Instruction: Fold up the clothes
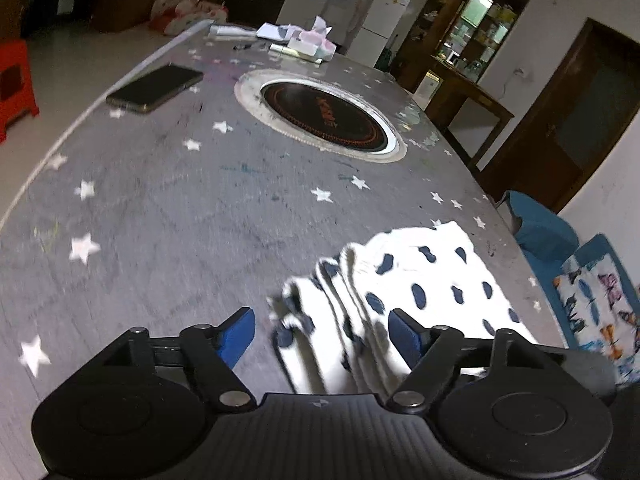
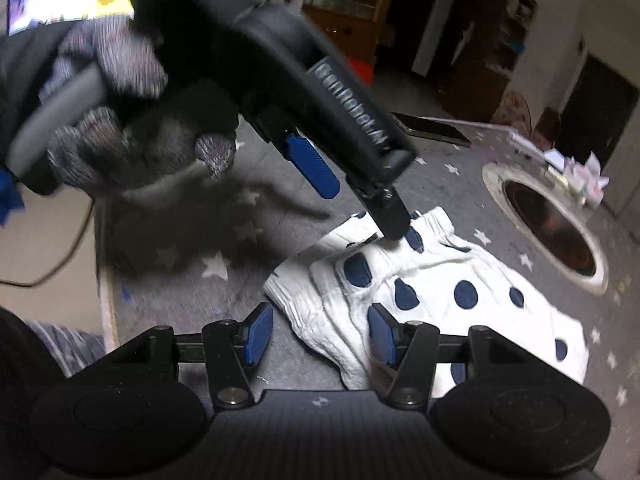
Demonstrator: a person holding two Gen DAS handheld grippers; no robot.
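A white garment with dark blue dots [image 1: 404,280] lies folded on the grey star-patterned table [image 1: 168,208]; it also shows in the right wrist view [image 2: 440,292]. My left gripper [image 1: 322,336] is open, its blue fingers [image 1: 240,334] straddling the garment's near gathered edge. In the right wrist view the left gripper [image 2: 360,200] hangs over the garment's waistband, held by a gloved hand [image 2: 120,120]. My right gripper [image 2: 320,334] is open and empty, low over the garment's near corner.
A phone [image 1: 154,88] lies at the table's far left. A round induction cooker [image 1: 326,116] is set into the table's middle. Tissues and papers [image 1: 308,42] sit at the far end. Blue chairs [image 1: 548,232] stand right; a red stool [image 1: 16,80] left.
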